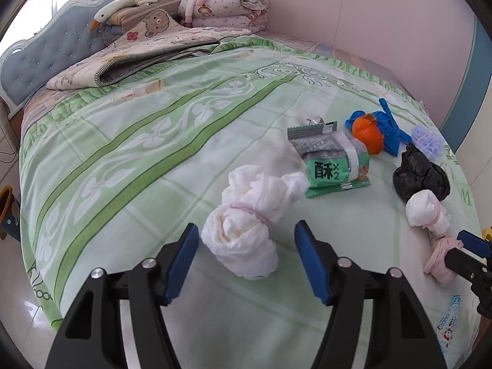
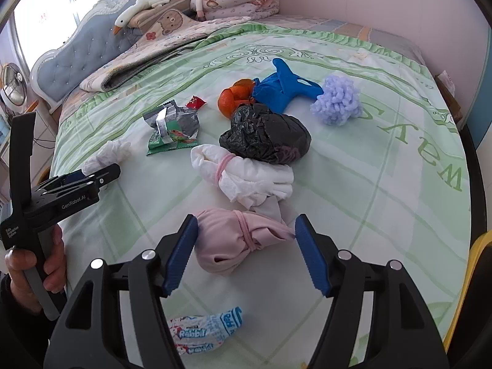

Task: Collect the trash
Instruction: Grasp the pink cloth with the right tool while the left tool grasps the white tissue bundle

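Note:
Trash lies scattered on a green bedspread (image 1: 153, 160). My left gripper (image 1: 246, 226) is open around a white tissue bundle (image 1: 243, 240) tied with a pink band; the right pad stands clear of it. My right gripper (image 2: 246, 219) is open with a pink banded bundle (image 2: 227, 243) between its pads, not squeezed. Beyond lie a second white bundle (image 2: 246, 175), a black plastic bag (image 2: 267, 138), a green snack wrapper (image 2: 175, 126), orange peel (image 2: 233, 98), a blue bag (image 2: 283, 87) and a lilac fluffy ball (image 2: 336, 100). A White Rabbit candy wrapper (image 2: 203, 332) lies under my right gripper.
A folded quilt (image 1: 129, 67), a plush goose (image 1: 135, 0) and piled bedding (image 1: 221, 3) sit by the blue headboard (image 1: 52, 52). A pink wall (image 1: 369, 15) runs behind the bed. A hand (image 2: 52, 261) holds the left gripper (image 2: 92, 178). A yellow object (image 2: 476, 261) is at the right edge.

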`<move>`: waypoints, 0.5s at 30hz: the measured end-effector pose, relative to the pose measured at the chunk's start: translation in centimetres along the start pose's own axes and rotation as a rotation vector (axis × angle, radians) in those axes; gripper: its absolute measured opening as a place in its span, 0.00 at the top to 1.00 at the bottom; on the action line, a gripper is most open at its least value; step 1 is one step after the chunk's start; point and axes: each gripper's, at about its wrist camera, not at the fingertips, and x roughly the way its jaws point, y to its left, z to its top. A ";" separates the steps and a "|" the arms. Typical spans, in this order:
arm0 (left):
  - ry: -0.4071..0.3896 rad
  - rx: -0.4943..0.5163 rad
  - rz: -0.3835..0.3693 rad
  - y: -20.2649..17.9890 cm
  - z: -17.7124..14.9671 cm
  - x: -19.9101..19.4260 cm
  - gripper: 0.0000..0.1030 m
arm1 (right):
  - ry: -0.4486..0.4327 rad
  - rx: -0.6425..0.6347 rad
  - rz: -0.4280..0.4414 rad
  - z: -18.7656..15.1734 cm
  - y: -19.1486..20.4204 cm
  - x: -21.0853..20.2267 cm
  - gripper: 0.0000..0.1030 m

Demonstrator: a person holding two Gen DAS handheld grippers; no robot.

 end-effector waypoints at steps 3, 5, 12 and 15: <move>-0.003 0.013 0.007 -0.2 -0.1 0.2 0.47 | 0.010 -0.004 0.001 -0.2 0.2 0.7 0.39; -0.004 0.027 0.010 -0.4 -0.2 0.2 0.55 | 0.017 -0.006 0.013 -0.3 0.5 1.1 0.41; -0.017 0.025 -0.001 -0.4 -0.3 0.1 0.67 | -0.018 -0.047 0.029 -0.3 2.1 1.1 0.56; -0.022 0.007 -0.023 0.0 -0.4 -0.1 0.67 | -0.019 -0.042 0.039 -0.3 2.0 1.0 0.58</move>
